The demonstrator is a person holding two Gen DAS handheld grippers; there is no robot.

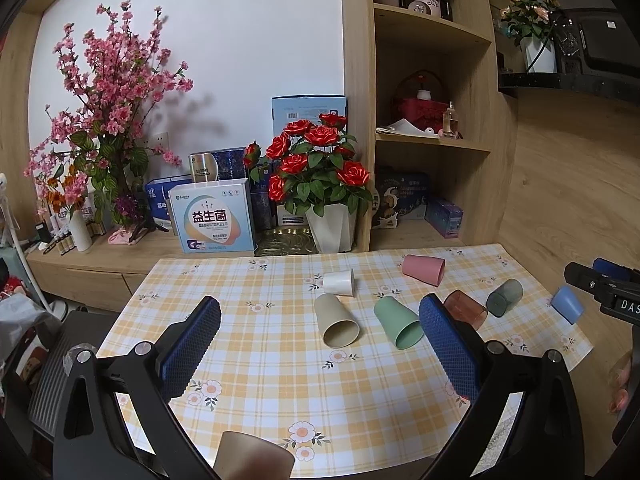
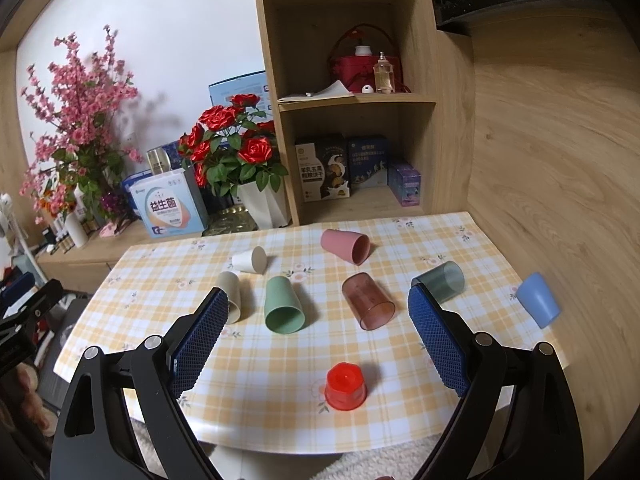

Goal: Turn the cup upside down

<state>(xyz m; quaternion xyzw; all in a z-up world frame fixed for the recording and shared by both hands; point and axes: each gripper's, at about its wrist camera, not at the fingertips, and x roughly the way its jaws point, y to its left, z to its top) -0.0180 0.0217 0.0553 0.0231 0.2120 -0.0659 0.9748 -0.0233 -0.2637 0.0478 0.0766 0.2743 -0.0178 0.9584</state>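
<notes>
Several plastic cups lie on their sides on the checked tablecloth [image 2: 260, 364]: white [image 2: 251, 260], beige [image 2: 231, 295], green [image 2: 283, 306], pink [image 2: 346, 245], clear brown [image 2: 369, 301], smoky grey [image 2: 441, 281] and blue [image 2: 538, 299]. A red cup [image 2: 345, 386] stands upside down near the front edge. A beige cup [image 1: 253, 456] stands upside down, blurred, at the bottom of the left wrist view. My left gripper [image 1: 320, 316] is open and empty above the table, short of the beige [image 1: 335, 321] and green [image 1: 398, 322] cups. My right gripper [image 2: 318, 304] is open and empty above the red cup.
A white pot of red roses [image 2: 234, 148], boxes [image 2: 170, 210] and pink blossom branches [image 2: 76, 120] stand on the wooden ledge behind the table. A wooden shelf unit [image 2: 352, 92] rises at the back. A wood wall [image 2: 560, 160] borders the right.
</notes>
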